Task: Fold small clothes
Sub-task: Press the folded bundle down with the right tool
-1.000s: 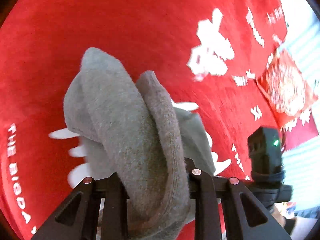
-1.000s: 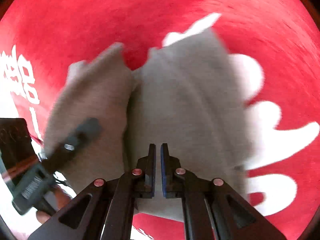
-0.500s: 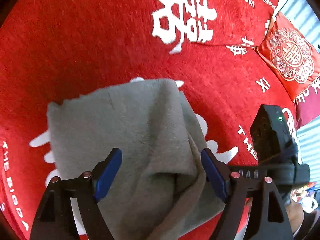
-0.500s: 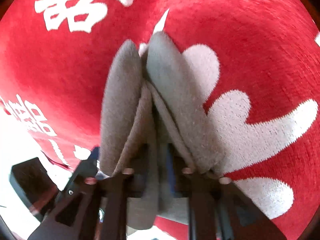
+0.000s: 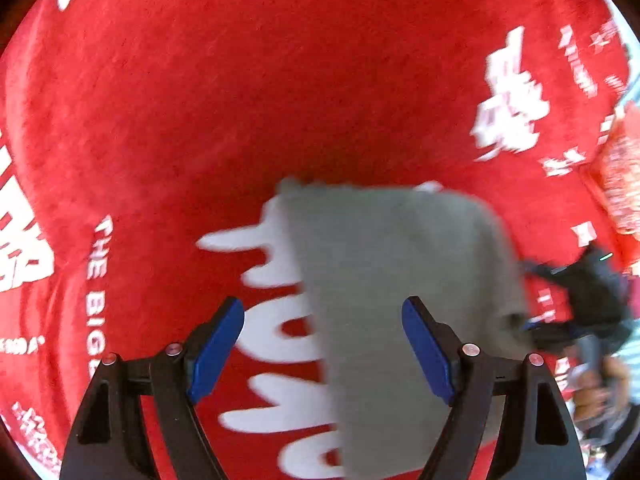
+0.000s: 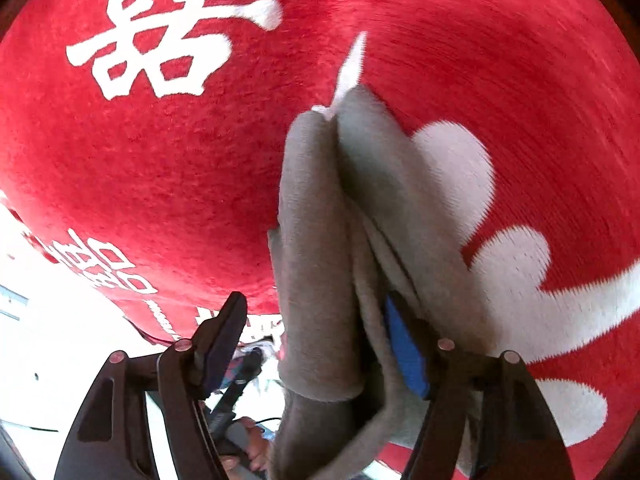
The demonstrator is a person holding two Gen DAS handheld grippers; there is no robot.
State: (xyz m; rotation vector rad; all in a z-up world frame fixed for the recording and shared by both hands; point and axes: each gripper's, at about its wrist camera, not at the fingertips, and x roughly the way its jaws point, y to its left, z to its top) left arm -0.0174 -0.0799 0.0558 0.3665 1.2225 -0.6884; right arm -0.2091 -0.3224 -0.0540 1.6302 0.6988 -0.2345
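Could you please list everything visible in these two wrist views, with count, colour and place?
Cloth: one, grey, folded, lying on the blanket under both grippers.
Blanket: one, red with white characters, covering the whole surface.
Cushion: one, red patterned, at the blanket's far right edge.
Left gripper: black with blue pads, open above the cloth.
Right gripper: black with blue pads, jaws just opened, cloth folds between them.
Hand: one, holding the right gripper.

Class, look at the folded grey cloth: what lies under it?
Under the grey cloth lies the red blanket, its white pattern running beneath the cloth's edge. How far the pattern continues underneath is covered.
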